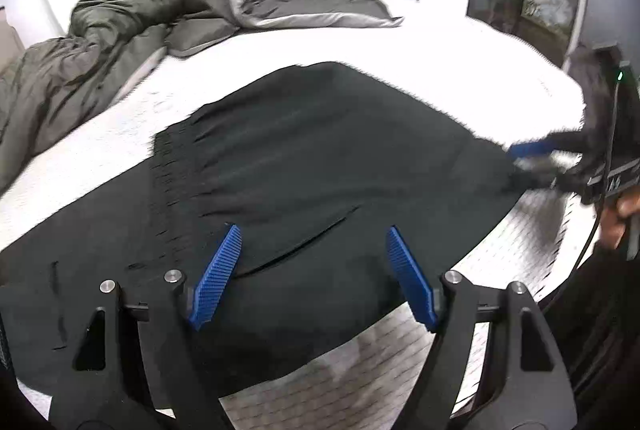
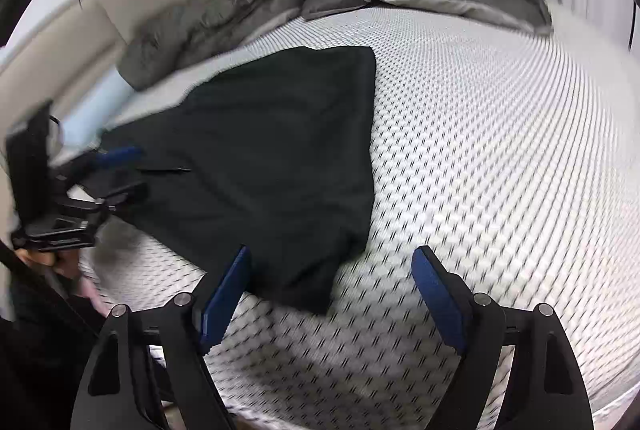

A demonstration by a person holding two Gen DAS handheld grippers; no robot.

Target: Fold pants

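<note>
Pants (image 1: 304, 158) between both open tongs

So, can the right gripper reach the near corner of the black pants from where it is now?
Probably yes. The right gripper is open, holding nothing, and the black pants' near corner lies flat on the mattress just beyond its fingertips, with nothing between. The left gripper is at the other side.
</note>
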